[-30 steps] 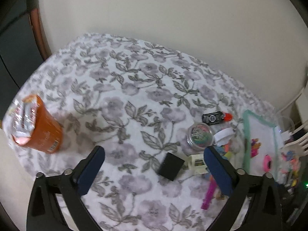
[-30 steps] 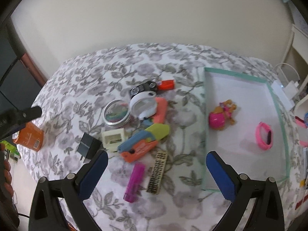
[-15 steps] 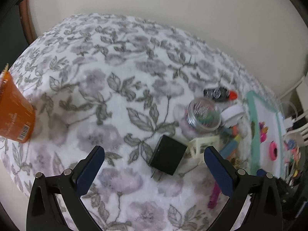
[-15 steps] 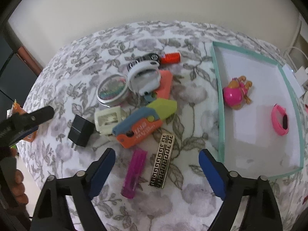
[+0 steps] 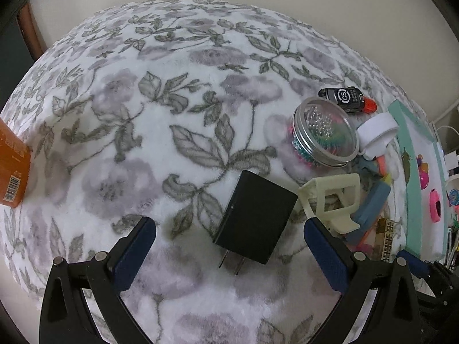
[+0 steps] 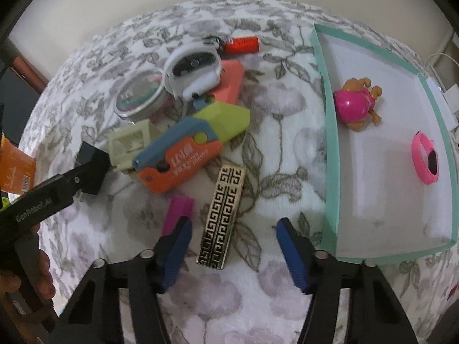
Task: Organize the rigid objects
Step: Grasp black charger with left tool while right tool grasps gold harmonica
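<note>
Now: two grippers over the clutter on a floral blanket

Both grippers point steeply down at a surface covered by a grey floral blanket (image 5: pixel 178 91).

The right gripper (image 6: pixel 231 239) has just been narrowing its fingers; they stand apart on either side of the near end of a gold-and-black patterned bar (image 6: pixel 222 215), not touching it. The bar lies flat, its long axis running from near the fingers away toward the pile, leaning slightly right. Just left of it lies a magenta lighter (image 6: pixel 177 210), partly hidden by the left finger.

The left gripper (image 5: pixel 229 239) has its fingers spread wide with a black wall charger (image 5: pixel 255 213) lying between them, untouched; its two prongs point toward the camera.

Beyond lie a cream plastic frame (image 5: pixel 332 197), a lidded tin of beads (image 5: pixel 325 133), a white wristband (image 6: pixel 195 70) and an orange-and-blue toy cutter (image 6: pixel 189 154).

To the right, a teal-rimmed tray (image 6: pixel 331 149) holds a pink toy figure (image 6: pixel 357 107) and a pink band (image 6: pixel 424 157).
</note>
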Available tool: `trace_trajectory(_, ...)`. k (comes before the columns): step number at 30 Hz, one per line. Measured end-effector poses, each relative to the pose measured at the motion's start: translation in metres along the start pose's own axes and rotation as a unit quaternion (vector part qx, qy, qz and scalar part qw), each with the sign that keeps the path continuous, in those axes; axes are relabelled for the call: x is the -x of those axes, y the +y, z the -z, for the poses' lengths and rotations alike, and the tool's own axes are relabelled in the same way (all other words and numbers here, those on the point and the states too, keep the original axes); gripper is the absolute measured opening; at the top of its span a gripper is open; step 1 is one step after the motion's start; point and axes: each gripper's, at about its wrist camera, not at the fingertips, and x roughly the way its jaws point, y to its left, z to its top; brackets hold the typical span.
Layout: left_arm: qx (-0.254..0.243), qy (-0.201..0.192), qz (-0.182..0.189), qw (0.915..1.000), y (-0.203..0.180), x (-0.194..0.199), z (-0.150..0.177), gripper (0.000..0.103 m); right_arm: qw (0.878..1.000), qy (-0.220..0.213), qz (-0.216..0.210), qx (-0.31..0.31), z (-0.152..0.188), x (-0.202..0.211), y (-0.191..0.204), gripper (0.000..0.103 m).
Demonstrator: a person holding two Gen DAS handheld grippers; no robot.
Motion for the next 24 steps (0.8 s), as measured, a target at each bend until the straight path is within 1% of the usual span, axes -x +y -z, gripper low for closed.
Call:
trace_trajectory(4,0.001,0.001,-0.005,1.0,0.002,-0.003,-0.002,0.103,1.0,0.017,0.009,0.005,0.002,-0.009,0.0,0.063)
trace_trajectory(10,-0.006,-0.002,-0.013,0.9999,-0.002,-0.011,-0.004,0.101,0.999,0.018,0.029,0.028,0.0,-0.013,0.005,0.062)
trace_trajectory(13,-0.014,-0.006,-0.026,0.9996,-0.005,-0.015,-0.005,0.096,0.999,0.015,0.034,0.035,0.0,-0.016,0.01,0.062)
trace_trajectory(15,-0.022,-0.007,-0.031,0.9992,-0.008,-0.017,-0.007,0.091,0.999,0.015,0.033,0.033,0.001,-0.016,0.01,0.061)
trace_trajectory(16,-0.026,-0.008,-0.034,0.9991,-0.01,-0.017,-0.007,0.089,0.999,0.014,0.034,0.033,0.0,-0.016,0.011,0.057)
trace_trajectory(17,-0.029,-0.008,-0.035,0.9989,-0.011,-0.017,-0.007,0.085,0.999,0.013,0.033,0.033,0.001,-0.016,0.01,0.053)
trace_trajectory(18,-0.031,-0.009,-0.036,0.9988,-0.012,-0.017,-0.007,0.08,0.999,0.012,0.032,0.033,0.002,-0.015,0.009,0.051)
trace_trajectory(19,-0.033,-0.009,-0.038,0.9987,-0.013,-0.016,-0.009,0.077,0.999,0.011,0.032,0.032,0.001,-0.014,0.008,0.045)
trace_trajectory(20,-0.035,-0.009,-0.041,0.9985,-0.012,-0.015,-0.009,0.071,0.999,0.01,0.033,0.032,0.001,-0.015,0.009,0.039)
trace_trajectory(21,-0.036,-0.009,-0.042,0.9984,-0.012,-0.014,-0.01,0.066,0.999,0.009,0.034,0.032,0.0,-0.016,0.011,0.036)
trace_trajectory(22,-0.037,-0.01,-0.042,0.9984,-0.013,-0.013,-0.011,0.063,0.999,0.009,0.032,0.031,-0.002,-0.014,0.008,0.03)
trace_trajectory(23,-0.038,-0.01,-0.044,0.9983,-0.015,-0.012,-0.013,0.058,0.999,0.008,0.029,0.03,-0.002,-0.013,0.008,0.026)
trace_trajectory(24,-0.039,-0.01,-0.044,0.9982,-0.015,-0.011,-0.014,0.053,0.999,0.008,0.026,0.029,-0.002,-0.013,0.007,0.025)
